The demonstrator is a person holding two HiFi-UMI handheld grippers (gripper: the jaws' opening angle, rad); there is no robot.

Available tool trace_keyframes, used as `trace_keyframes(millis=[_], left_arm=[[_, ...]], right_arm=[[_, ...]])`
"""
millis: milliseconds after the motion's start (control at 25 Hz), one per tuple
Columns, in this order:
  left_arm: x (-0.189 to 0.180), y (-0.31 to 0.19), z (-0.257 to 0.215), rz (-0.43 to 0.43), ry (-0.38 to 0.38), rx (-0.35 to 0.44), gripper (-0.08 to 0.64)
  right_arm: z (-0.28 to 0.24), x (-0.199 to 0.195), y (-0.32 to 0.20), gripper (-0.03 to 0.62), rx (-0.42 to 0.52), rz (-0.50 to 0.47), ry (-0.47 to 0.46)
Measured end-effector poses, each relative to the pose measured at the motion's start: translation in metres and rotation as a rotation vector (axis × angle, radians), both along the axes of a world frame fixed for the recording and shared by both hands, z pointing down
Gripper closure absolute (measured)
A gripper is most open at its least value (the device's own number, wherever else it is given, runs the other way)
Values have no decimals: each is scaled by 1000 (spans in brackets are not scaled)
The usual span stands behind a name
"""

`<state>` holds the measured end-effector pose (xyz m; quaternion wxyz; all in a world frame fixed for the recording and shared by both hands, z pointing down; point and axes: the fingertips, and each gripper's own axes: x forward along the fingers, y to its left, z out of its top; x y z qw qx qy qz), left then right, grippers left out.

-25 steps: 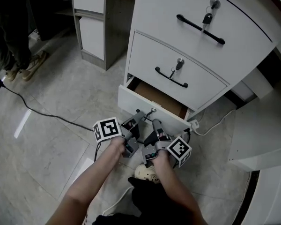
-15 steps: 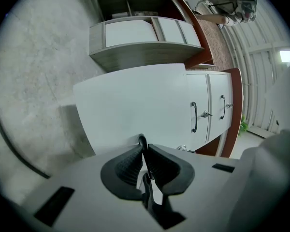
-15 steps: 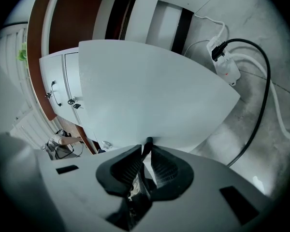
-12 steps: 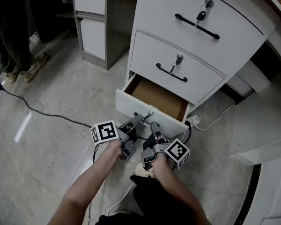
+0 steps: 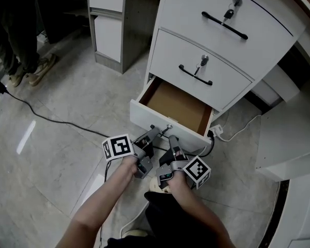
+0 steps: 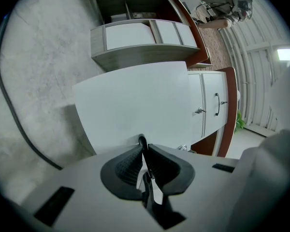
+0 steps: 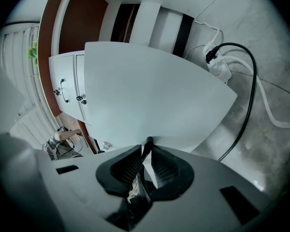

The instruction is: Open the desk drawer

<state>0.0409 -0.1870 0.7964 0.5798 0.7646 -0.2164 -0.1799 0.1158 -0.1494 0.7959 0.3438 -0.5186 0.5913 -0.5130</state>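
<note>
The bottom drawer (image 5: 160, 124) stands partly out, low near the floor, its brown inside showing. The left gripper (image 5: 154, 133) and right gripper (image 5: 171, 139) each clamp its black handle (image 6: 142, 140) side by side. Opening looks mostly done, with perhaps a little travel left.

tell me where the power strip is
In the head view the power strip lies on the floor just right of the open bottom drawer; the right gripper view shows it at upper right.
</note>
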Motion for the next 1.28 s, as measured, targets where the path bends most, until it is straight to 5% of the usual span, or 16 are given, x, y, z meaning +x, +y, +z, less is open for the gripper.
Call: trace_keyframes(millis=[600, 920, 1280], left_arm=[[-17, 27, 33, 25, -74, -28, 517], [-17, 26, 32, 2, -52, 15, 515], [-20, 38, 29, 39, -174, 127, 505]], right_arm=[[32, -20, 26, 525, -90, -47, 50], [33, -19, 26, 515, -67, -50, 125], [27, -18, 31, 458, -69, -71, 171]])
